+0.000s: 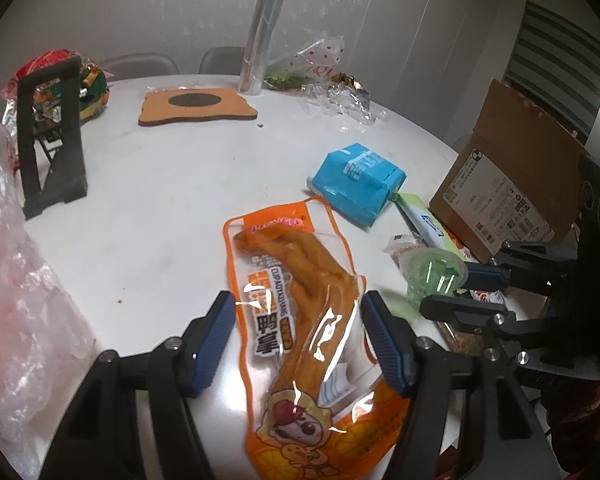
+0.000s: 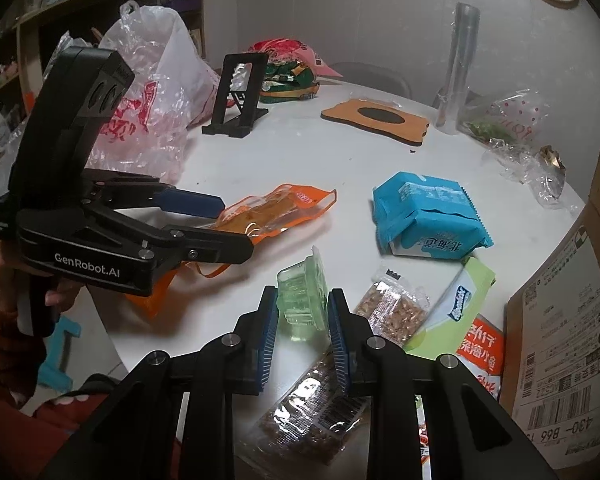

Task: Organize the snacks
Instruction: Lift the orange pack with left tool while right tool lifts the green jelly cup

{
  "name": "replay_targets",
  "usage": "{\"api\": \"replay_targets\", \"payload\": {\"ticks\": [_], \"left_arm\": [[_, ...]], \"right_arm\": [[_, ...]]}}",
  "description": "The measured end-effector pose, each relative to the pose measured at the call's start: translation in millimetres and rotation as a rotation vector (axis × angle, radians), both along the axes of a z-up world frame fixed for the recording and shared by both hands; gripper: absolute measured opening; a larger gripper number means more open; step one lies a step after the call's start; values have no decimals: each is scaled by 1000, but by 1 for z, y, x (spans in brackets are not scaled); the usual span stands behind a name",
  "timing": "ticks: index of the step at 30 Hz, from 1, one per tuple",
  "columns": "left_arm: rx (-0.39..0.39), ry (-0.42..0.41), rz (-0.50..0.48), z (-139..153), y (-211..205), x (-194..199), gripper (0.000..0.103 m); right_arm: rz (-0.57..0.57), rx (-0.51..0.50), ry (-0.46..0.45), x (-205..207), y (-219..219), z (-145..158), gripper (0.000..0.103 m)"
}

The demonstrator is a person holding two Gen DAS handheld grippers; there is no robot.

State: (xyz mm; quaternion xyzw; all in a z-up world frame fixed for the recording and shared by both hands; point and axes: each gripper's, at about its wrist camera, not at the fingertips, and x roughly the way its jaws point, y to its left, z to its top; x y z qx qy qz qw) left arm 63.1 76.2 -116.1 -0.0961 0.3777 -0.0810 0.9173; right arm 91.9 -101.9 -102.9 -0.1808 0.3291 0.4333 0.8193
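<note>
An orange snack pack (image 1: 300, 360) of braised duck feet lies lengthwise between the pads of my left gripper (image 1: 298, 298). The pads press on both its edges. In the right wrist view this orange pack (image 2: 276, 208) hangs tilted a little above the white table (image 2: 300, 152), held by the left gripper (image 2: 236, 224). My right gripper (image 2: 303, 292) is shut on a small clear green jelly pack (image 2: 301, 304). From the left wrist view, the right gripper (image 1: 445, 288) and the green pack (image 1: 431, 272) are close by on the right.
A blue biscuit pack (image 2: 423, 212), a grain bar (image 2: 395, 308), a green-white pack (image 2: 459, 300) and an orange sachet (image 2: 479, 348) lie beside an open cardboard box (image 2: 559, 320). Farther off are a black stand (image 1: 52, 136), a plastic bag (image 1: 20, 280), a cork mat (image 1: 196, 106) and a film roll (image 1: 264, 28).
</note>
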Motion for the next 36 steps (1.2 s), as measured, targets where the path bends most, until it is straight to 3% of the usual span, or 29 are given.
{"api": "replay_targets", "payload": {"ticks": [11,22,31,36], "left_arm": [[41,-63,5,24,-2,-6,62],[77,-258,-14,108,-18,-17,62],[92,-404,-157,179,-78,-6,62],[87,-411,-306,198,-129,13,62]], "right_arm": [[0,11,-15,0,-3,11,20],[0,79,-151,-18,-20,84,20],[-55,183,-248,-24,-78,154,20],[-155,205,-271,-15,-127,171,20]]}}
